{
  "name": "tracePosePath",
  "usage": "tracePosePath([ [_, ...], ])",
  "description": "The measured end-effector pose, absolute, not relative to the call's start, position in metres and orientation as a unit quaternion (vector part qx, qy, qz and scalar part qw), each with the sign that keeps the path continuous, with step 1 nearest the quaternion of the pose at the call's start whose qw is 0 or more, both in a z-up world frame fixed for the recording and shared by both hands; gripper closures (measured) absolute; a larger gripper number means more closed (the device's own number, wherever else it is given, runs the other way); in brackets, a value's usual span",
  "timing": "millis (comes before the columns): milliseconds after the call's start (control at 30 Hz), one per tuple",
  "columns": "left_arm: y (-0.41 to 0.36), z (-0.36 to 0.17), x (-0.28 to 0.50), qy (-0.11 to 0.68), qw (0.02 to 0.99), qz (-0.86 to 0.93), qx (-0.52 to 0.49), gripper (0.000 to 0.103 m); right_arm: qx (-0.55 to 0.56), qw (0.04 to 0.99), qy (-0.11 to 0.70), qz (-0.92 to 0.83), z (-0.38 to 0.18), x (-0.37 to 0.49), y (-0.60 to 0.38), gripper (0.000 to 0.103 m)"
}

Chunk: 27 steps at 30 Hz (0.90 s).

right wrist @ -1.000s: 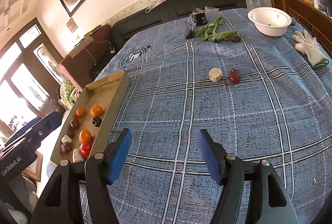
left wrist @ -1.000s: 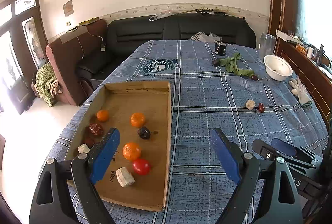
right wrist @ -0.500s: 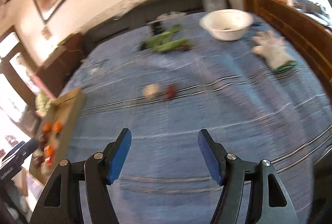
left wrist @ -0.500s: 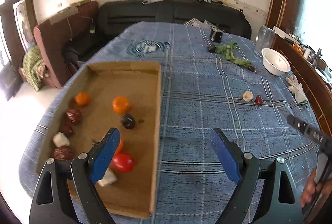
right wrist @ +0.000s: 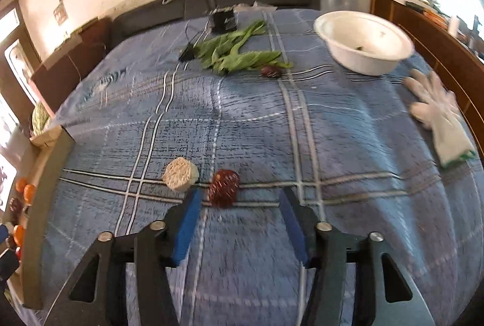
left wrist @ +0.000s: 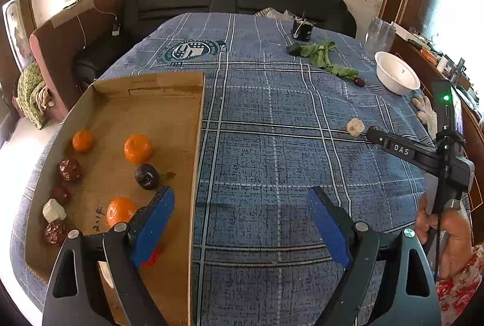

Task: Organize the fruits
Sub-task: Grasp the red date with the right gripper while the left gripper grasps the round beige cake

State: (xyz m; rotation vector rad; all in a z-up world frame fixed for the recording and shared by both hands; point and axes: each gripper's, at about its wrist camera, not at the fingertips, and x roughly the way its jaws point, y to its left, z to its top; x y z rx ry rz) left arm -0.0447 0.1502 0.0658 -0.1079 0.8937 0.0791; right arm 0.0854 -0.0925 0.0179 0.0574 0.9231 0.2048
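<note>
Right claw (right wrist: 239, 223) gaped wide, empty, just short of the dark red fruit (right wrist: 223, 187). Fruit on the blue plaid cloth (right wrist: 257, 120), touching nothing, with the pale chunk (right wrist: 180, 178) just beside it, on the side toward the cardboard tray (left wrist: 157, 114). Probably light, wrinkled, slightly soft; best pinched gently across its narrow middle. Left claw (left wrist: 242, 223) likewise spread and empty, over the tray's edge.

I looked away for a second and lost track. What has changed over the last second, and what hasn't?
The right gripper has advanced across the blue cloth to the dark red fruit beside the pale chunk, open, nothing gripped. The left gripper stays open over the cardboard tray's edge; the fruits in the tray and the white bowl lie as before.
</note>
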Motion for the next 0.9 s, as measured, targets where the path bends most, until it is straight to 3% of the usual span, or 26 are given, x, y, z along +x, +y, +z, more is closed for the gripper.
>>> tracePosePath([
  [200,0.133,0.061,-0.018,0.444,0.895,0.017,-0.046,0.015,0.021,0.893,0.435,0.109,0.018,0.085,-0.091,0.079],
  [500,0.063,0.038,0.047,0.458,0.887,-0.058,-0.020,0.017,0.052,0.893,0.441,0.069,0.020,0.085,-0.127,0.081],
  [633,0.032,0.021,0.077,0.471,0.877,-0.094,-0.013,0.036,0.082,0.894,0.439,0.047,0.022,0.085,-0.153,0.081],
  [800,0.010,0.011,0.099,0.460,0.882,-0.098,0.012,0.043,0.106,0.890,0.441,0.047,0.021,0.087,-0.169,0.081],
  [867,0.006,0.010,0.100,0.454,0.886,-0.098,0.017,0.055,0.106,0.889,0.443,0.051,0.021,0.088,-0.169,0.081],
  [900,0.004,0.010,0.099,0.449,0.888,-0.096,0.024,0.069,0.104,0.889,0.442,0.054,0.021,0.089,-0.168,0.081],
])
